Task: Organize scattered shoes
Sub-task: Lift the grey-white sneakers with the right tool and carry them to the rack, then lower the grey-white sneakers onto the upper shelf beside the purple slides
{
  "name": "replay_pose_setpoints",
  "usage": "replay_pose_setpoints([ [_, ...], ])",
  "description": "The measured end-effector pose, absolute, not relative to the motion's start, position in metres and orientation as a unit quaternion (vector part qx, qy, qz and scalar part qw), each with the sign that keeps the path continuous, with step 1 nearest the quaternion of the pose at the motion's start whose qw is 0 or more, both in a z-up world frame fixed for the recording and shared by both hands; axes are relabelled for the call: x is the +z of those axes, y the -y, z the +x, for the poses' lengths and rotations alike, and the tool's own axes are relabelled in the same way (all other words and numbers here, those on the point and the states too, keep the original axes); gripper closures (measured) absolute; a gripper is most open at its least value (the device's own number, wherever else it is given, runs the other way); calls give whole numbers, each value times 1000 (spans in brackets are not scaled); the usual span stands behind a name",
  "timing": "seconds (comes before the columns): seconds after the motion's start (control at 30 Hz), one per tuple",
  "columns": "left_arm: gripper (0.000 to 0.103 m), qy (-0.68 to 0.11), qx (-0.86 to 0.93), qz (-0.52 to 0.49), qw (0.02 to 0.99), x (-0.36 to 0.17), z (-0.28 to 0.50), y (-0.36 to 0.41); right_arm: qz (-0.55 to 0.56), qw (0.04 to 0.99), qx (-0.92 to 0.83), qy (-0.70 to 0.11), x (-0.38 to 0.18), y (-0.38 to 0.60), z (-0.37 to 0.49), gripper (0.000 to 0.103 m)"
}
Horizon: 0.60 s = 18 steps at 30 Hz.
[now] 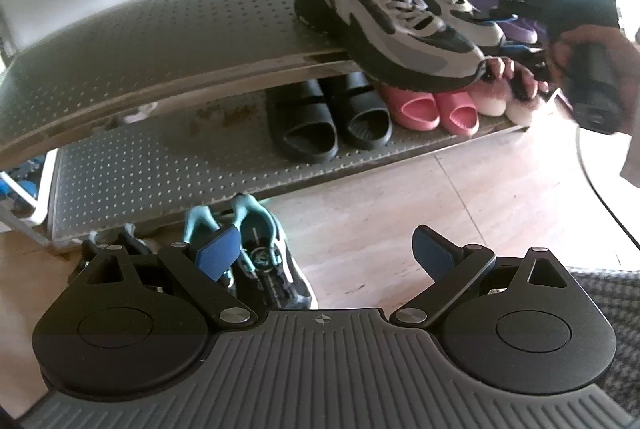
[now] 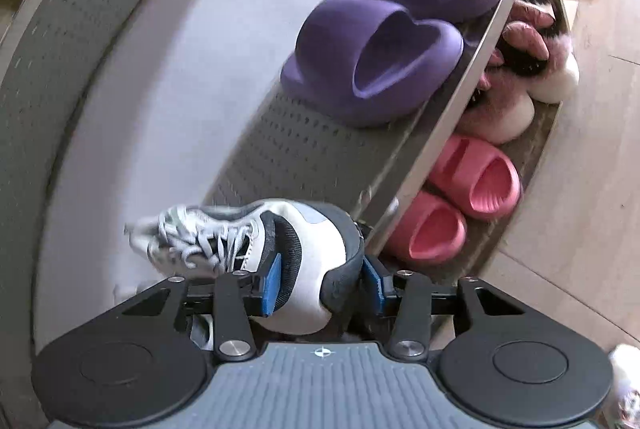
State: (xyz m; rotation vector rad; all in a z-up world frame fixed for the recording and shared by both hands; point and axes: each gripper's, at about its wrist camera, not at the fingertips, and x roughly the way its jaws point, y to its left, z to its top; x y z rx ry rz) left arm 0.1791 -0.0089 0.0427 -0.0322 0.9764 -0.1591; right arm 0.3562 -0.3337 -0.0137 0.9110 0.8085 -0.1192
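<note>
Grey sneaker (image 2: 304, 241) points toe-first into right claw (image 2: 320, 285).

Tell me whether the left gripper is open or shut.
Open. The left gripper has its blue pads spread wide with only floor between them.

Two grey-and-black sneakers (image 1: 384, 25) sit side by side on the top shelf, toes poking over the front edge. Purple slides (image 2: 396, 29) are next to them. Below: black slides (image 1: 328, 121), pink slides (image 1: 436, 111), and fluffy pink-white slippers (image 1: 504, 97), all paired up. A teal-and-black sneaker (image 1: 264, 265) lies on the floor by the rack.
</note>
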Motion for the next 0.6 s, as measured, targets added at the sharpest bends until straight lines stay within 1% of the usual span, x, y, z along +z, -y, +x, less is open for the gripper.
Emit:
replay_pose_setpoints([
  [0.07,7,-466,-76,-24,881,45,178,6,430,812,-57,-391,-8,327,343,62],
  [0.23,7,-454,-84,-14,887,53,171,9,443,791,-41,-420,-4,322,322,52],
  [0.27,7,-452,-84,-11,888,54,169,9,436,792,-42,-426,1,321,317,48],
  [0.33,7,-448,-82,-9,890,57,167,8,388,806,-49,-445,19,315,305,31],
  [0.4,7,-445,-80,-12,892,58,167,5,345,819,-32,-458,30,307,298,26],
  [0.5,7,-444,-77,-17,893,59,167,3,317,821,41,-474,31,289,294,25],
  [0.6,7,-443,-75,-17,893,60,168,3,323,810,82,-483,21,270,297,25],
])
